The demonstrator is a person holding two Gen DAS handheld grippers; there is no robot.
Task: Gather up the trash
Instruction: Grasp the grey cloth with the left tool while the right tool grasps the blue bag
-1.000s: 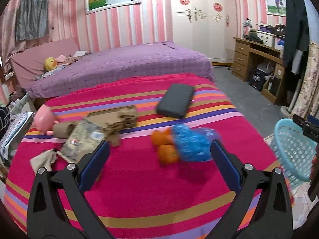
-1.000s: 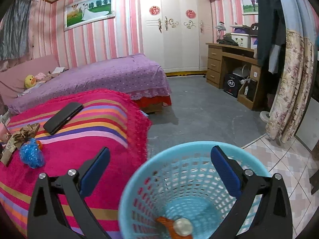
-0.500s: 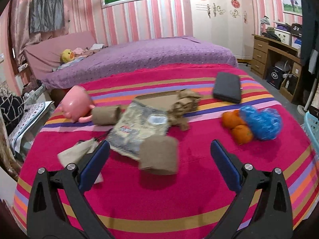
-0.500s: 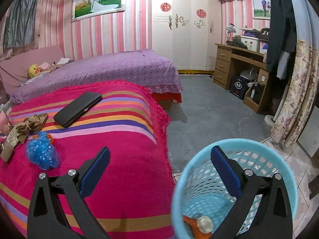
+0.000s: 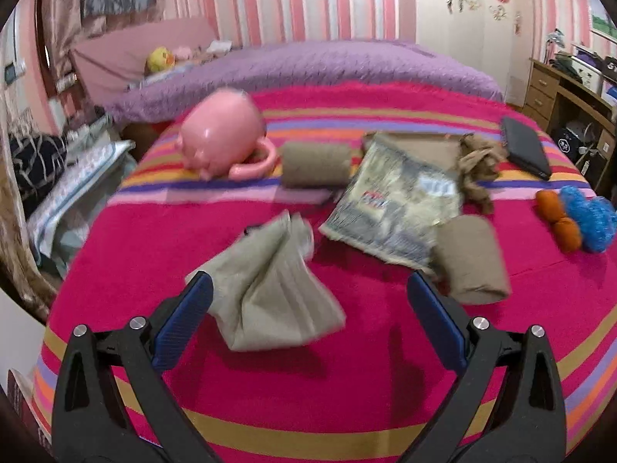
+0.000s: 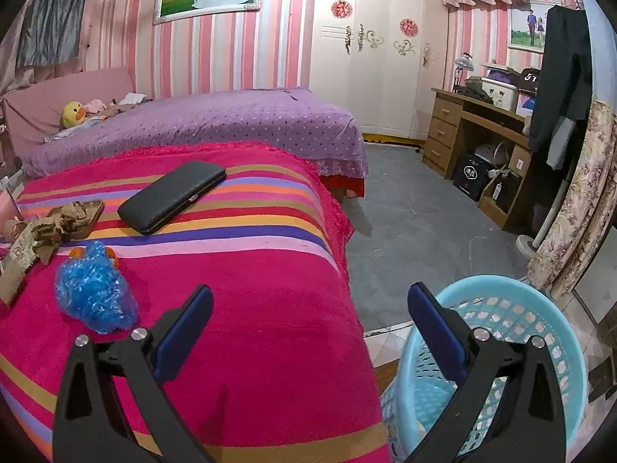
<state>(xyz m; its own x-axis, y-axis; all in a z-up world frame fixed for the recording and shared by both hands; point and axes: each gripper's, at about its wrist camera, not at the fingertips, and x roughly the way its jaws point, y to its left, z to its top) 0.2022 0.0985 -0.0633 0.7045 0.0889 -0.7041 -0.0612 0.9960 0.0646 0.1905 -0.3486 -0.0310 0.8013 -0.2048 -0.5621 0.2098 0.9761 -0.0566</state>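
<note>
From your left wrist cam, the left gripper (image 5: 308, 301) hangs wide open and empty over the crumpled beige paper wrapper (image 5: 275, 289) on the pink striped blanket (image 5: 154, 239), so drop straight down and pinch the bunched middle, not a loose flap. The right cam adds what the left one misses: the light blue plastic mesh basket (image 6: 540, 308) on the floor beside the bed, with your right gripper (image 6: 308, 314) also spread wide, holding nothing.

A home bedroom is showing here. A purple-covered bed (image 6: 216, 123) is lying at eleven o'clock, a white wardrobe (image 6: 370, 61) standing at one, a wooden desk (image 6: 478, 131) sitting at two.
</note>
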